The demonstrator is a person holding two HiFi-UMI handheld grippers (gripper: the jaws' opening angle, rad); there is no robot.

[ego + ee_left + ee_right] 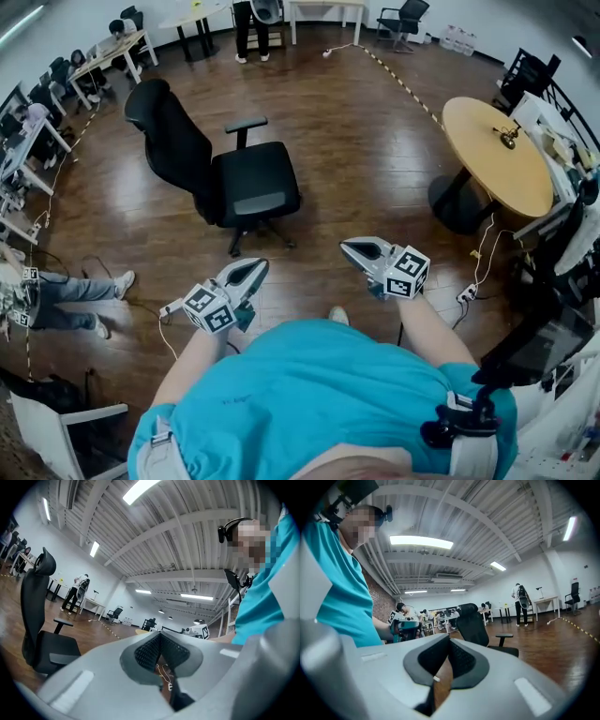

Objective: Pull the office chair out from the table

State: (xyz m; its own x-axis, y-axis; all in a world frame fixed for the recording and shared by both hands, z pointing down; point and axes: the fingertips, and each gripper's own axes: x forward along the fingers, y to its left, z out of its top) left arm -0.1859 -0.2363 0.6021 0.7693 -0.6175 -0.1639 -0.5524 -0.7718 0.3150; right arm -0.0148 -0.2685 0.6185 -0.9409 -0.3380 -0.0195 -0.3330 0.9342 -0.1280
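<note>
The black office chair (pixel 234 178) stands out on the open wooden floor, well to the left of the round wooden table (pixel 497 155). Its seat faces the table and its high back is turned to the left. My left gripper (pixel 256 269) and right gripper (pixel 349 247) are both close in front of my body, a short way from the chair's base and apart from it. Both are shut with nothing between the pads. The left gripper view shows the chair (pixel 40 634) at the left beyond the shut jaws (pixel 159 635). The right gripper view has the chair (pixel 476 625) just right of its shut jaws (pixel 449 639).
A cable and power strip (pixel 466 293) lie on the floor near the table's foot. A person's legs (pixel 75 291) stretch out at the left, and a white chair (pixel 66 431) stands at the bottom left. Desks with people line the far left; dark equipment crowds the right edge.
</note>
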